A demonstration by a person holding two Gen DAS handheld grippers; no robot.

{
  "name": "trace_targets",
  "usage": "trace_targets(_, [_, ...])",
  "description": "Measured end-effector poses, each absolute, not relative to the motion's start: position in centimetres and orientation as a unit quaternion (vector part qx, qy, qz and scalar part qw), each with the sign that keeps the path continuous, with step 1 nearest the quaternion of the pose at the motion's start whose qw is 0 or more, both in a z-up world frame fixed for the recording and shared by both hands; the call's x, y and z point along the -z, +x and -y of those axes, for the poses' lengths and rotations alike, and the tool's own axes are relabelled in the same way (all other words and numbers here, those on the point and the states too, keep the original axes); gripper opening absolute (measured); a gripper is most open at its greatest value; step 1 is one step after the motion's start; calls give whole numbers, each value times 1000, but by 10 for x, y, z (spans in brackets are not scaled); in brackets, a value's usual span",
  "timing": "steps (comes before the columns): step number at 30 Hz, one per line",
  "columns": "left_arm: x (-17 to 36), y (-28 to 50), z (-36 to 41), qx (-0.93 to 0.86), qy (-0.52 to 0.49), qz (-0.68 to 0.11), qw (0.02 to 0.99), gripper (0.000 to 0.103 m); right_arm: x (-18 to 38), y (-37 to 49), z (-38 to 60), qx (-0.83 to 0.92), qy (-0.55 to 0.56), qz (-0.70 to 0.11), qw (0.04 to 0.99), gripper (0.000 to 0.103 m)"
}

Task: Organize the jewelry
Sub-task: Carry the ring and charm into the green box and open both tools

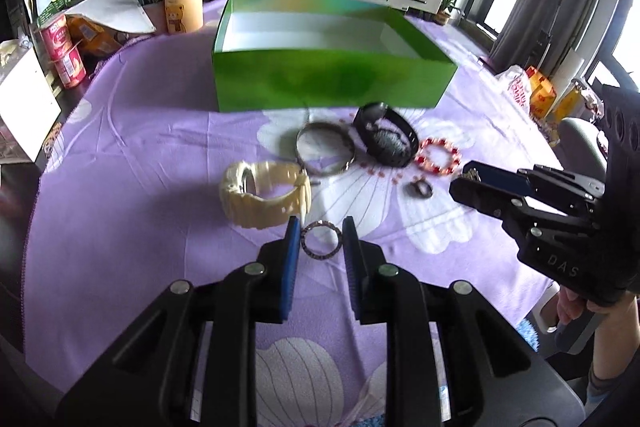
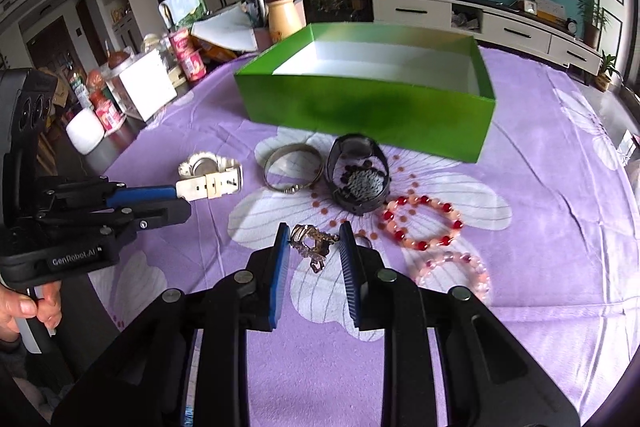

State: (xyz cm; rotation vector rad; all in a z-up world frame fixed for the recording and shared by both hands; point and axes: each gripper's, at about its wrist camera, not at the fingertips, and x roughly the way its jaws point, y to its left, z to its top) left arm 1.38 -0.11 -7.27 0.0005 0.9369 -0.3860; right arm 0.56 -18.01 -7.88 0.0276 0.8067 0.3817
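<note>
Now a small beaded ring [image 1: 321,239] is pinched by the left gripper [image 1: 321,241] and a tangled gold chain [image 2: 313,243] by the right gripper [image 2: 314,245], near the green box [image 1: 332,83]. Both are judged light, slippery, easily dropped.

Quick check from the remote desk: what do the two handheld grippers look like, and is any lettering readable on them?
Both are black plastic with blue ribbed pads and round silver pivot bolts. The left gripper, seen from the right wrist camera, reads "GenRobot.AI" in white on its body; its upright rear block has round holes. The right gripper shows embossed "DAS" from the left wrist camera. No cables visible.
</note>
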Motion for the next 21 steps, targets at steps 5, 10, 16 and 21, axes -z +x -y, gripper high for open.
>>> trace_targets(5, [61,14,3,205,-10,-445,872,21,69,2,183,-182,17,-378,907,25])
trace_targets(10, [46,15,7,215,-13,-428,878,21,66,1,188,-174,20,-376,910,25])
trace_targets(16, [31,26,9,217,-13,-412,885,21,62,0,191,-168,24,-371,913,25])
trace_targets(21, [23,35,13,217,-9,-404,889,21,53,2,196,-161,25,-361,918,25])
